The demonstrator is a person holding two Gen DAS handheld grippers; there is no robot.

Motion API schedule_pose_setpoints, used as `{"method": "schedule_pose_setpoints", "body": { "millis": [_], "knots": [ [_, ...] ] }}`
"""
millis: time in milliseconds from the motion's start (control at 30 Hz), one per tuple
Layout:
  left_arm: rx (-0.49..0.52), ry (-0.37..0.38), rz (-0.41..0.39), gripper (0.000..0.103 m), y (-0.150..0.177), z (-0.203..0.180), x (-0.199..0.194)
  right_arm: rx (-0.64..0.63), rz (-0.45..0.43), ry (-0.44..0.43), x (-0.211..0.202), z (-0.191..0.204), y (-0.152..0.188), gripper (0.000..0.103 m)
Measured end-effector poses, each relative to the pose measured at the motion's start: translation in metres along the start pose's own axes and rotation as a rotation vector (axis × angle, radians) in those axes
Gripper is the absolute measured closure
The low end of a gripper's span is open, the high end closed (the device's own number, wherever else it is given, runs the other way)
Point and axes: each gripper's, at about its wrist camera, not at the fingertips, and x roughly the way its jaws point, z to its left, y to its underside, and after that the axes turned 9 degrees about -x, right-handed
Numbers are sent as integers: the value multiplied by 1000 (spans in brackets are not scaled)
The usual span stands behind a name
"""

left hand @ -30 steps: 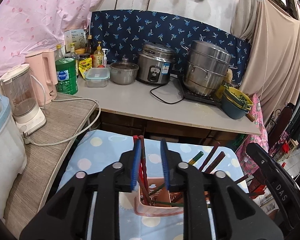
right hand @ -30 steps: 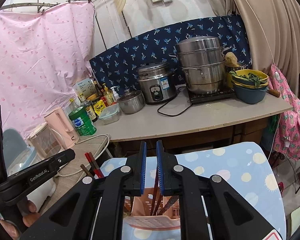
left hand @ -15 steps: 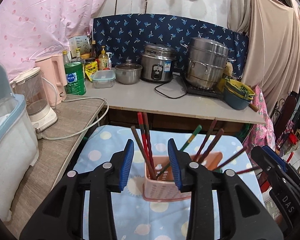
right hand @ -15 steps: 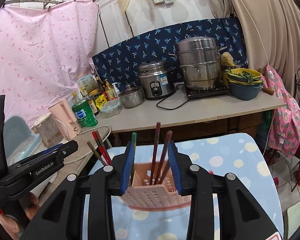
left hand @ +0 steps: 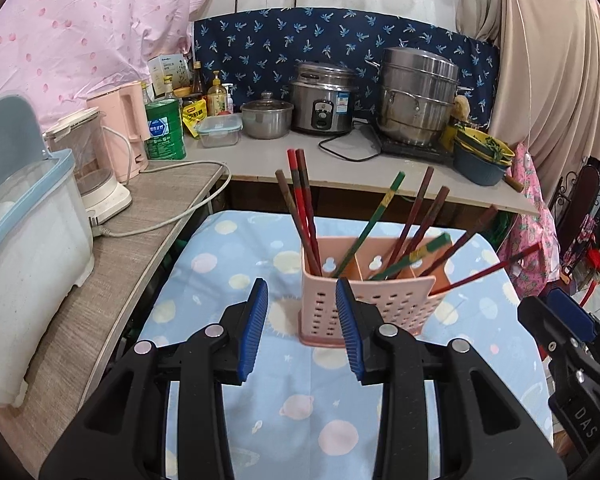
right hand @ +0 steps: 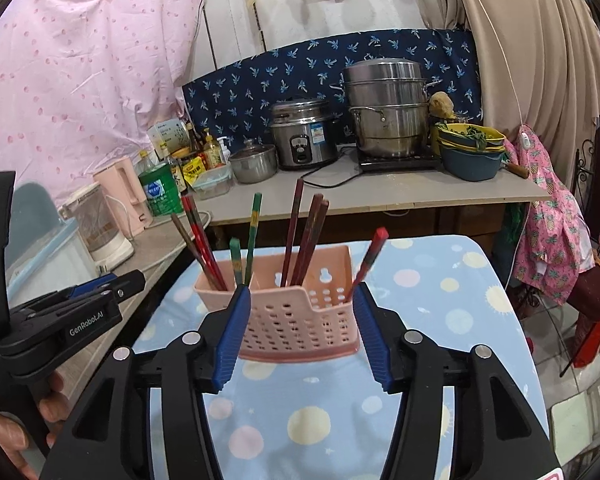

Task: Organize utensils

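Note:
A pink perforated utensil holder point(left hand: 366, 300) stands upright on the blue dotted cloth; it also shows in the right wrist view point(right hand: 296, 312). Several red, brown and green chopsticks point(left hand: 304, 208) stand in its compartments, leaning outward; they also show in the right wrist view point(right hand: 296, 236). My left gripper point(left hand: 302, 324) is open and empty, a little in front and to the left of the holder. My right gripper point(right hand: 298, 334) is open wide and empty, its jaws standing on either side of the holder's near face without gripping it.
Behind the cloth-covered table point(left hand: 236, 264) runs a counter point(left hand: 340, 168) with a rice cooker point(left hand: 324, 102), steamer pot point(left hand: 418, 96), bowls point(left hand: 482, 156) and bottles. A side shelf at left holds a kettle point(left hand: 120, 128), blender point(left hand: 92, 168) and white bin point(left hand: 24, 240).
Both grippers have opened and drawn back from the holder. The chopsticks they held now stand in the holder, and the holder shows in full.

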Motion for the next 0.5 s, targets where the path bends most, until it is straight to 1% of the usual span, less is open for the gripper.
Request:
{"method": "schedule_pose_setpoints", "body": {
  "millis": [200, 433, 500],
  "knots": [
    [-5, -14, 27, 69, 16, 9, -1, -33, 34, 8, -4, 8, 20, 45],
    [5, -26, 60, 69, 35, 14, 0, -26, 69, 12, -7, 12, 36, 39],
    [9, -27, 72, 68, 41, 15, 2, -27, 80, 19, -6, 14, 40, 38]
  ]
}}
